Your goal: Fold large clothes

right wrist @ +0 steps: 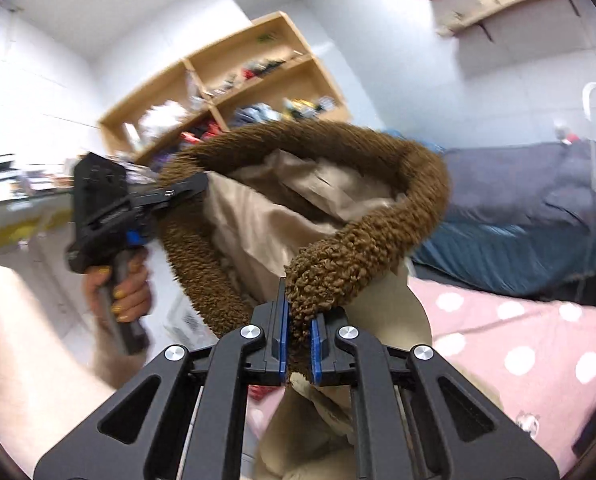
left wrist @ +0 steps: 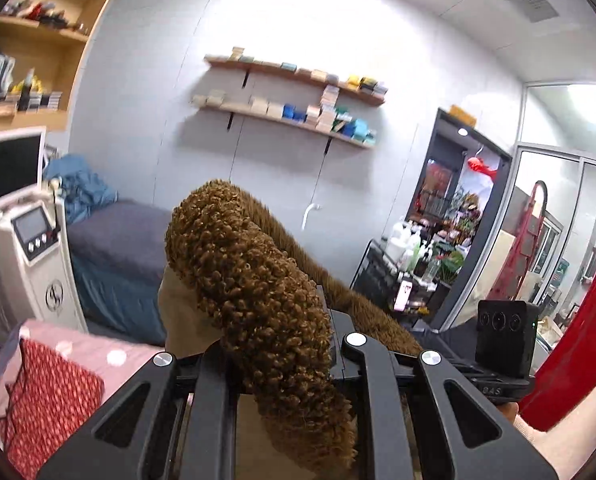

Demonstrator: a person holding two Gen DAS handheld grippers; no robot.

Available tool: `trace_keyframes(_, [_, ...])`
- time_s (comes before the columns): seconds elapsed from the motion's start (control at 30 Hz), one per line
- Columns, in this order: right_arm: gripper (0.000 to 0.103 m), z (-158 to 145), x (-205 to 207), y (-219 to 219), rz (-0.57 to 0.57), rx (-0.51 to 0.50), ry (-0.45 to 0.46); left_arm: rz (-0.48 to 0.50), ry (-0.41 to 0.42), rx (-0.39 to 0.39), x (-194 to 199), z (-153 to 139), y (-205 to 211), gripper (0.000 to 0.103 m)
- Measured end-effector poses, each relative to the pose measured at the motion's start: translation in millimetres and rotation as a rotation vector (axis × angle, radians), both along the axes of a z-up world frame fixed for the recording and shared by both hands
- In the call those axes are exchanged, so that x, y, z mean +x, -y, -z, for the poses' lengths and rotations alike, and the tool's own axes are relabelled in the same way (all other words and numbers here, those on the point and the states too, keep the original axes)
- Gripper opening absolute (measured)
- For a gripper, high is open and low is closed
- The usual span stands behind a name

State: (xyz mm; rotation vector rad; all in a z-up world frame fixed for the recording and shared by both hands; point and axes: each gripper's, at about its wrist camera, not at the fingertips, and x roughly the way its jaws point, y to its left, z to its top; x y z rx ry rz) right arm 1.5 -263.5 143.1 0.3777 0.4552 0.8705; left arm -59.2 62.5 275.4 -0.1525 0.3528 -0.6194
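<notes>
I had the brown fleece coat point(right wrist: 362, 236) hanging above the polka-dot bed point(right wrist: 530, 344), its curly edge arcing from ten o'clock round to six. The left gripper point(right wrist: 195, 188) was clamped on it at ten; my right gripper point(right wrist: 298, 340) pinched it at six.

A coat point(right wrist: 338, 240) of rough, curly brown fleece with a smooth, faintly shiny beige cloth lining, matt black plastic grippers with bright metal pivot pins point(right wrist: 249, 332), a soft pink polka-dot cloth bedsheet point(right wrist: 518, 340), and pale matt wooden wall shelves point(left wrist: 289, 116).
</notes>
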Motion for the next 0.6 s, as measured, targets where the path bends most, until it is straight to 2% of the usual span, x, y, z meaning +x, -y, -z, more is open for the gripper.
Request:
trace_keyframes(0.1, [0.009,-8,-1,-3,-0.005,0.033,0.06,0.01,0.045,-0.051,18,-13,9,0.017])
trace_keyframes(0.13, [0.009,-8,11,-5,0.017,0.034,0.057,0.013,0.042,-0.053,29,-14,12,0.024])
trace_keyframes(0.2, [0.01,2,32,2,0.067,0.057,-0.03,-0.012,0.02,-0.032,57,-9,26,0.03])
trace_keyframes(0.23, [0.012,18,55,4,0.105,0.056,-0.098,-0.046,-0.002,-0.012,77,0,35,0.047])
trace_keyframes(0.27, [0.018,31,72,6,0.147,0.073,-0.17,-0.05,-0.033,0.002,97,13,43,0.061])
trace_keyframes(0.3, [0.021,49,90,11,0.197,0.098,-0.239,-0.039,-0.092,0.012,119,32,55,0.085])
trace_keyframes(0.33, [0.042,71,106,18,0.258,0.116,-0.295,-0.052,-0.138,0.022,135,52,60,0.089])
trace_keyframes(0.37, [0.072,87,119,21,0.323,0.117,-0.336,-0.058,-0.176,0.035,146,66,62,0.088])
trace_keyframes(0.4, [0.083,103,131,29,0.406,0.105,-0.376,-0.059,-0.252,0.062,164,93,69,0.088])
trace_keyframes(0.43, [0.088,124,141,40,0.5,0.08,-0.43,-0.086,-0.294,0.095,177,116,72,0.088])
trace_keyframes(0.5, [0.088,160,146,55,0.612,0.018,-0.567,-0.204,-0.323,0.243,191,164,78,0.088])
trace_keyframes(0.6, [0.088,205,134,61,0.622,-0.05,-0.698,-0.25,-0.363,0.415,198,223,76,0.088])
